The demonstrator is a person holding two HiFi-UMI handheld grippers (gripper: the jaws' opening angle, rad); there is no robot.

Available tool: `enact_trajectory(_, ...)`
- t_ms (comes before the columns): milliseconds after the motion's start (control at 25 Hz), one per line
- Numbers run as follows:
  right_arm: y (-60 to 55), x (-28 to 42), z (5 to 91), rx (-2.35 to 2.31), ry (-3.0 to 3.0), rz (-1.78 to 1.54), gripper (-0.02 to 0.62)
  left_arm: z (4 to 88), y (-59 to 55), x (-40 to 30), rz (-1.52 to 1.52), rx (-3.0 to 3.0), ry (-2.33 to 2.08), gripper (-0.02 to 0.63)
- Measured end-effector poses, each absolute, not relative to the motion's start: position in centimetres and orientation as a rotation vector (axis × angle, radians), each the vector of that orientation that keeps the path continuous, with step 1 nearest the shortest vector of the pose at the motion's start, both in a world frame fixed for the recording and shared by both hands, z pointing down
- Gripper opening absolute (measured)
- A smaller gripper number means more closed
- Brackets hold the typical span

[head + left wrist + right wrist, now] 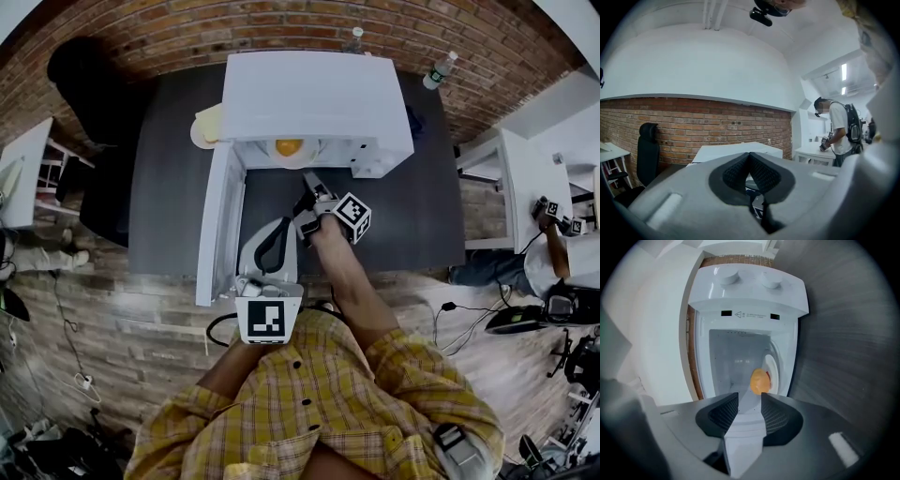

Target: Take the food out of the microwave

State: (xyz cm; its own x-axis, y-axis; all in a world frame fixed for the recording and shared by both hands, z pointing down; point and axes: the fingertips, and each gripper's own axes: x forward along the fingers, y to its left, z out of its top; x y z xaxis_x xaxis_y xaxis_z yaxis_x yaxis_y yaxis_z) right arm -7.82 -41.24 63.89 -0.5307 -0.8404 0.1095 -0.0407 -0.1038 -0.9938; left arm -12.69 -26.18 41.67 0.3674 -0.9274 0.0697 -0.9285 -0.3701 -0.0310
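While our left gripper (pixel 750 158) rests close against our body, its pads pressed tip to tip on nothing, our right gripper (pixel 750 401) hangs in front of the open microwave (pixel 314 98). Its jaws stand wide apart with only air between them. The door (pixel 217 216) is swung fully out on our left, over the dark table (pixel 412 216). The food (pixel 760 380), a round orange piece, lies inside the cavity just beyond the right jaws and a little to one side of their gap.

For a clean reach, we would first line the gap up on the orange piece and go in level. We would keep clear of the door frame and close only once both pads flank the food at its widest part. Being rounded, it will probably roll or slip under a glancing pinch.

We cannot tell what the food actually is. Whether it rests on the pale plate (pixel 772 363) or merely beside it is also unclear. From the head view the microwave's top hides most of the cavity.
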Motion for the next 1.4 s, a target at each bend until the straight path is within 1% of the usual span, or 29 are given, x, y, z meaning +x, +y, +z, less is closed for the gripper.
enact_trajectory(200,-42.5,-7.7,65.9,-1.000,1.507,-1.739,0.150,42.0,-26.5,-13.3,0.060,2.518,-1.766,0.000)
enact_trajectory(480,-44.0,-8.1,68.3,-1.024,1.456,-1.784,0.166,42.7,-26.8,-14.0,0.085,2.529,-1.757,0.000)
enact_trajectory(640,-44.4,-8.1,69.3,-1.033,1.410,-1.796,0.164,43.4,-26.7,-14.0,0.123,2.550,-1.727,0.000)
enact_trajectory(1000,-45.9,-8.5,70.7,-1.079,1.401,-1.794,0.152,44.3,-27.3,-14.3,0.079,2.478,-1.712,0.000)
enact_trajectory(1400,-47.1,-8.8,71.7,-1.109,1.326,-1.785,0.130,44.7,-27.8,-14.7,0.108,2.491,-1.709,0.000)
